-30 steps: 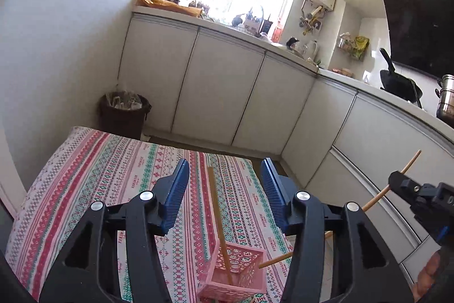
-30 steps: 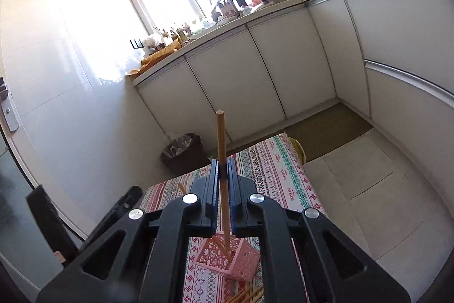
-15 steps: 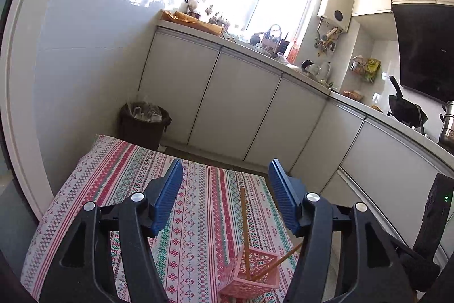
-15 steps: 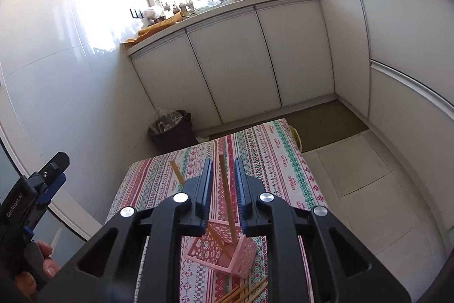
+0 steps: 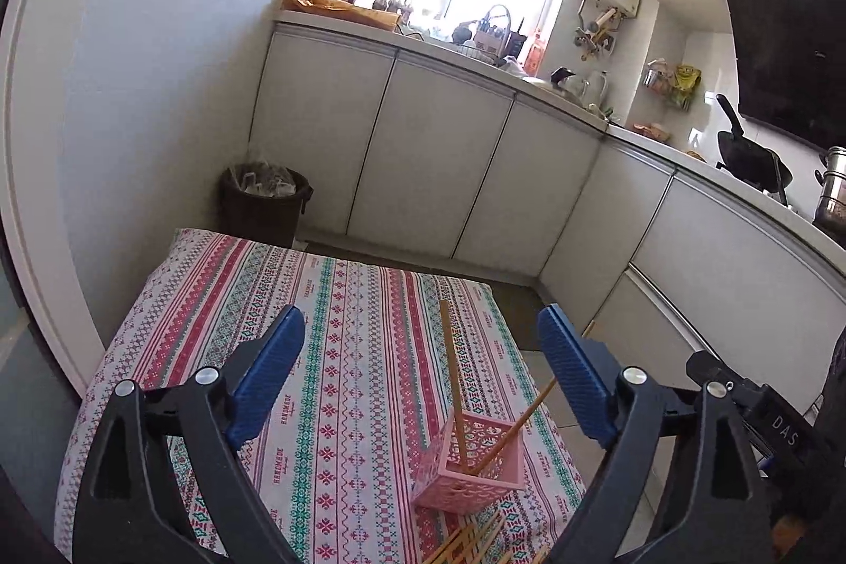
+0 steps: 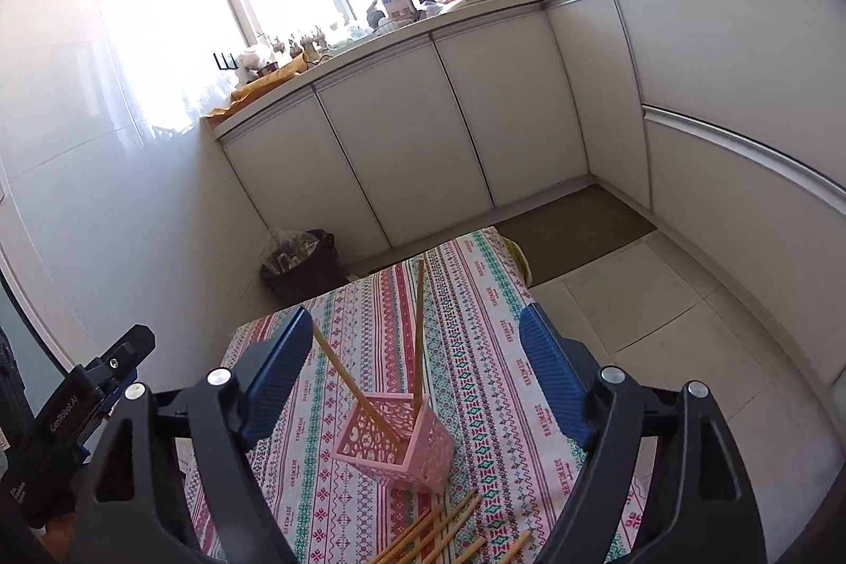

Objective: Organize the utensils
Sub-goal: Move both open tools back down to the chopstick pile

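A pink lattice basket stands on the striped tablecloth. Two wooden chopsticks stand in it: one near upright, one leaning. Several loose chopsticks lie on the cloth in front of the basket. My left gripper is open and empty above the basket. My right gripper is open and empty, its fingers either side of the standing chopsticks without touching them. The left gripper's body shows at the left edge of the right wrist view.
A dark bin stands on the floor beyond the table's far edge. White cabinets run along the back and right. The tablecloth ends at tiled floor on the right.
My right gripper opened and let go of the chopstick, which now stands in the basket. Both grippers have pulled back and up from the basket.
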Demonstrator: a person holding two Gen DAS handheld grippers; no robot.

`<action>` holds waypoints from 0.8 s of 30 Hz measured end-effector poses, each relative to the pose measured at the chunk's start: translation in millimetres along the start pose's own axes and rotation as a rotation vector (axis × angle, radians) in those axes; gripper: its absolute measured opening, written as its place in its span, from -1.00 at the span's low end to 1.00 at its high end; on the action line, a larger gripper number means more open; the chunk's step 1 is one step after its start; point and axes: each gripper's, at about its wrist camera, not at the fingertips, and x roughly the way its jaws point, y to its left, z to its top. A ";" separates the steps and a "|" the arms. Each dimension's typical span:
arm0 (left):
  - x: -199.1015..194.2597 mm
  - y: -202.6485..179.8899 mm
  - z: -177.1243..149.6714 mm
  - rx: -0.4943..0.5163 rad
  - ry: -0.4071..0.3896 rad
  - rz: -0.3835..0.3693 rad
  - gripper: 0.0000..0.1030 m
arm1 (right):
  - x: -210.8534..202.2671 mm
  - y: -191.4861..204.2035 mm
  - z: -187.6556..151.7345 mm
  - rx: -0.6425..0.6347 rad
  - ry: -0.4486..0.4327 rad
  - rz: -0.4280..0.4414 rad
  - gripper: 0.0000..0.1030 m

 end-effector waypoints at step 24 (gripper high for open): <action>60.2 -16.9 -145.6 0.567 0.708 0.107 0.86 | -4.6 -90.3 -103.5 0.173 0.490 -0.078 0.87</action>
